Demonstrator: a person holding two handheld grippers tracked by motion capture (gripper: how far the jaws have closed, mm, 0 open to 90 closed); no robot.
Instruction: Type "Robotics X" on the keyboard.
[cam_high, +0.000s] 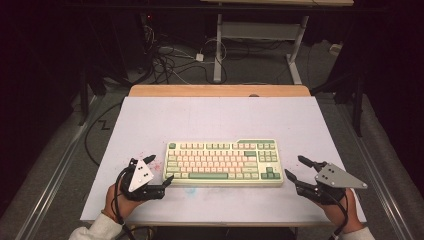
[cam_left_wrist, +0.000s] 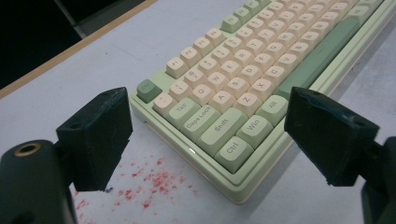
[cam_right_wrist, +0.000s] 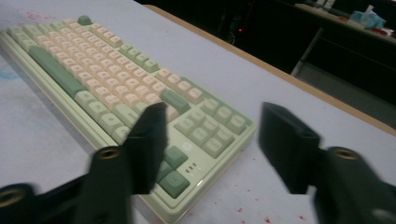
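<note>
I see the keyboard (cam_high: 223, 162) lying flat near the middle of the tabletop (cam_high: 220, 115), long side running left to right, a bit closer to my edge than the far one. Cream keys with green modifiers and a green space bar.

Left hand-held gripper (cam_high: 159, 171) sits just off the keyboard's left end, jaws spread apart with nothing between them. One tip is close to the front-left corner of the case; from above I can't tell if it touches. In the left gripper view (cam_left_wrist: 208, 128) the Ctrl/Shift/Tab corner of the keyboard (cam_left_wrist: 243, 84) lies in the gap between the jaws, and neither pad presses on it. Red specks (cam_left_wrist: 149, 182) are scattered on the tabletop right beside that corner.

Right hand-held gripper (cam_high: 296, 168) sits just off the right end, jaws also apart, empty. Its lower tip is next to the front-right corner of the case. In the right gripper view (cam_right_wrist: 212, 144) the arrow-key corner of the keyboard (cam_right_wrist: 205, 126) is ahead between the jaws, which look slightly motion-blurred. No contact that I can make out.

Both hands rest at the near tabletop edge, one on each side.
</note>
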